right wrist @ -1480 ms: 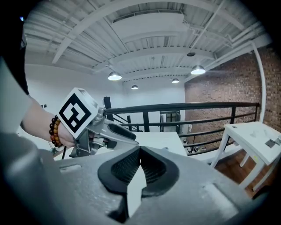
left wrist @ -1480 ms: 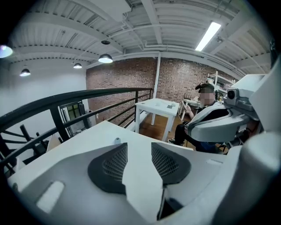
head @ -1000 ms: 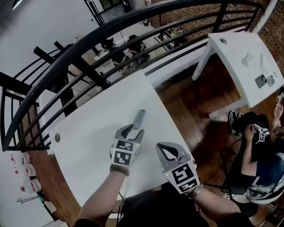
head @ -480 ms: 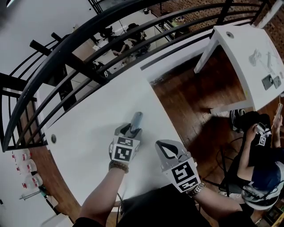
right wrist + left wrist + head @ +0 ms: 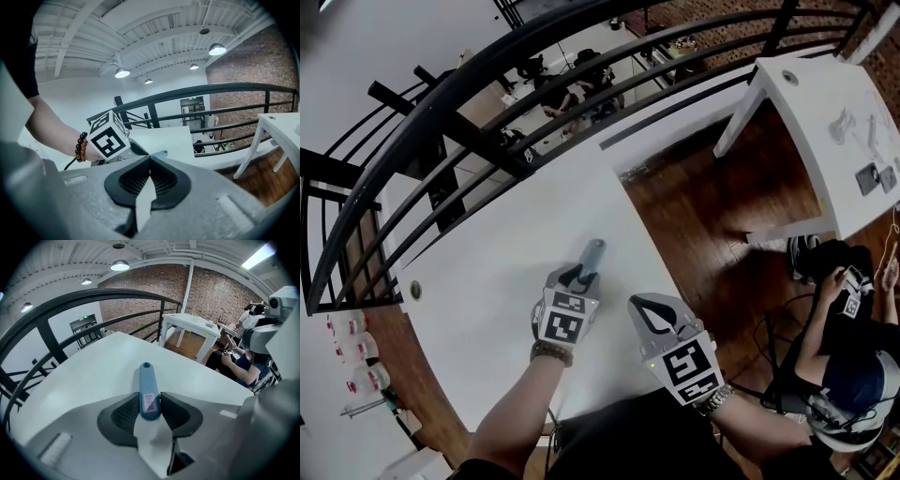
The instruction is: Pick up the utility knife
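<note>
Head view: a white counter (image 5: 487, 281) stands against a black railing (image 5: 441, 122). The blue-grey knife (image 5: 593, 251) lies flat on the counter near its right edge, with its long axis pointing away from the person. The left claw (image 5: 578, 275) is down over the knife's near end and hides that end in this view. The right claw (image 5: 647, 317) hangs just to the left claw's right, near the counter edge and apart from the knife. A second white table (image 5: 825, 112) and a seated person (image 5: 848, 361) are off to the right on a wood floor (image 5: 703, 216).

Left gripper view shows the grip itself. The jaws are closing, with the ribbed pads (image 5: 123, 414) against both sides of the knife's near end. The rest of the handle runs forward past the tips and rests on the counter. A small label (image 5: 149, 403) sits on the knife's top face between the pads, and there is a dark round spot at the far end.

Right gripper view: the jaws are pressed together with the tips meeting and nothing between them. Beyond the tips it shows the left claw's marker cube (image 5: 108, 137) side-on and a beaded bracelet (image 5: 81, 146) on that wrist. A sliver of the knife's far end pokes out on the counter.
</note>
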Available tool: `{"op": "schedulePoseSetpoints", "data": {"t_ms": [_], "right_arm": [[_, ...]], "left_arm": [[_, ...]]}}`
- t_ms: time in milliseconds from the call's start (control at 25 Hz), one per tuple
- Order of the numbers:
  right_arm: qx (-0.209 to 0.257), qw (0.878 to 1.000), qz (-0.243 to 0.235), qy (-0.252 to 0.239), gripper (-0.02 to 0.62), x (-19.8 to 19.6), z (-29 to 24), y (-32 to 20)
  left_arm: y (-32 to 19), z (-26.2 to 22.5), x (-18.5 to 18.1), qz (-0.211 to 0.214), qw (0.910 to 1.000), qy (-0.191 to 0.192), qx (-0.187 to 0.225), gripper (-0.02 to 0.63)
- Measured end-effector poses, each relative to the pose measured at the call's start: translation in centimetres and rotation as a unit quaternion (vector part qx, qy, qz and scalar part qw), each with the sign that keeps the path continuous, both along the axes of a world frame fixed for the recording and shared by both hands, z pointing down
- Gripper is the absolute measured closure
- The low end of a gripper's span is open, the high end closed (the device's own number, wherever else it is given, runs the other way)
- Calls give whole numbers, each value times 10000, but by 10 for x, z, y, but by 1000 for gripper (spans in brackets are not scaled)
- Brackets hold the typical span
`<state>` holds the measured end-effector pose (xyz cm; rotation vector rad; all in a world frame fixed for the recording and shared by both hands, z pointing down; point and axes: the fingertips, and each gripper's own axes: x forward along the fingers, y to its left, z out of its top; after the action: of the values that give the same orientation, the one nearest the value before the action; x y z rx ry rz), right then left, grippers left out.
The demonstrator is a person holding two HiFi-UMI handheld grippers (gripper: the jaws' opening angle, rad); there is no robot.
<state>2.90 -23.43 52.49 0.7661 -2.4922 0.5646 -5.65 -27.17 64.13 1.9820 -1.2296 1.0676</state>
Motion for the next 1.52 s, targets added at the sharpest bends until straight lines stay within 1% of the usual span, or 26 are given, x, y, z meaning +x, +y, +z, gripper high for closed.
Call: {"op": "schedulePoseSetpoints", "data": {"t_ms": [320,480,640,880,1200,1360,1520], "right_arm": [[139,9998,-72,-97,601,-7,-13,5],[269,9996,-102,-85,601,-18,-25,27],[395,9992,-38,-51,601,-25,-36,52],[557,9984,95,-2,601,-43,-56,94],[760,9965,345,1,601,-72,-77,149],[938,9944,495,49,601,-82,-83,175],[1040,9923,663,68,601,-84,-92,191]], "left_arm": [[13,-33,-8,-77,9995,40,310,443],[36,-50,-14,-120,9989,185,425,445],[56,-67,-19,-88,9971,319,684,445],[95,-107,-36,-25,9935,505,1021,446],[152,-163,-66,257,9839,665,1637,446],[180,-185,-74,415,9798,775,1796,446],[201,-203,-74,531,9738,968,1987,446]]}}
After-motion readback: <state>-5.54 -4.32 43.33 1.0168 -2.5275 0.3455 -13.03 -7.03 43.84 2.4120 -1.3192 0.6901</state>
